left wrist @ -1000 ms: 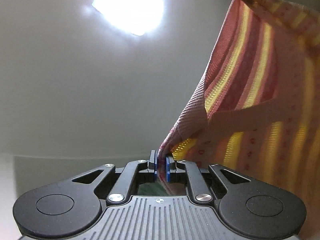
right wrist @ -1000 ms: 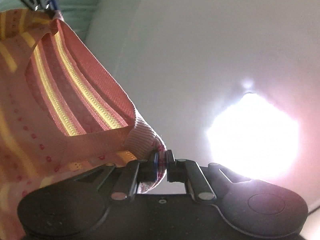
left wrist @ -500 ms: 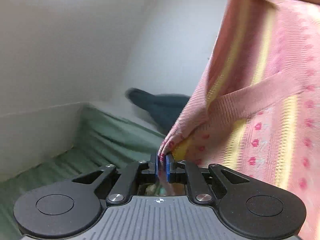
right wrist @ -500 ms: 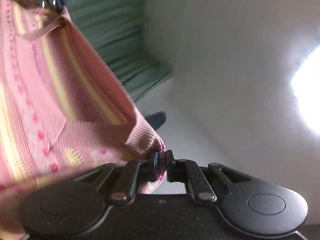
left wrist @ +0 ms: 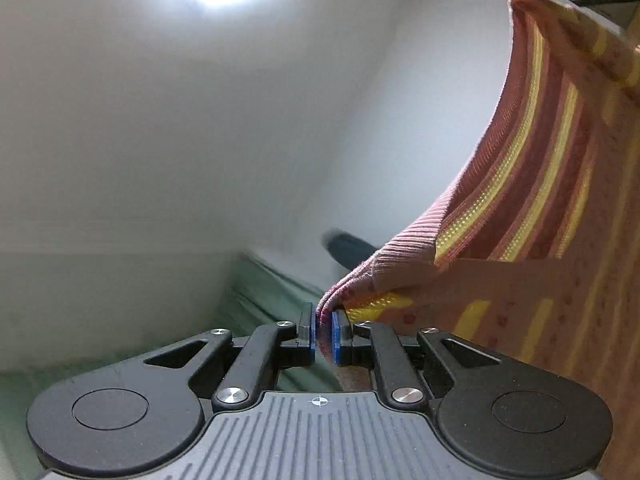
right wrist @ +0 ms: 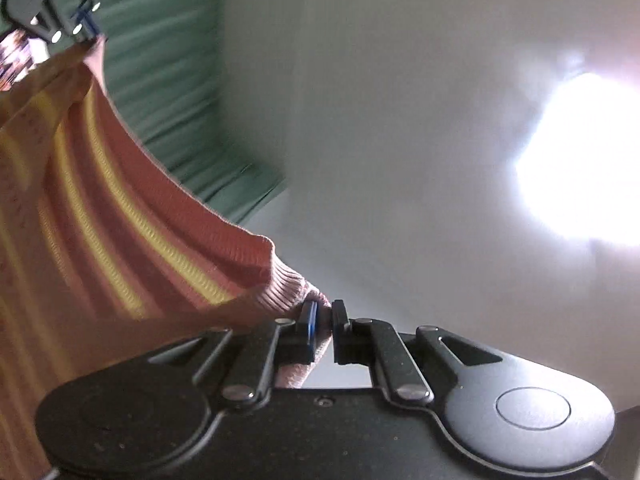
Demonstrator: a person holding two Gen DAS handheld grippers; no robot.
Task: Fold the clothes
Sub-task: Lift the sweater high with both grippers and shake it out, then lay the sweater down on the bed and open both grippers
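The sweater (left wrist: 532, 216), striped pink and yellow, hangs in the air above the green sheet (left wrist: 264, 292), stretched between the two tongs, likely so it spreads flat before a fold. The left gripper (left wrist: 323, 334) is clamped on a ribbed corner of the sweater, and the right gripper (right wrist: 323, 326) pinches another ribbed edge. Most of the sweater runs out of both views, so its lower hem and sleeves are hidden, and a dark thing (left wrist: 350, 246) past the sweater is too blurred to name.
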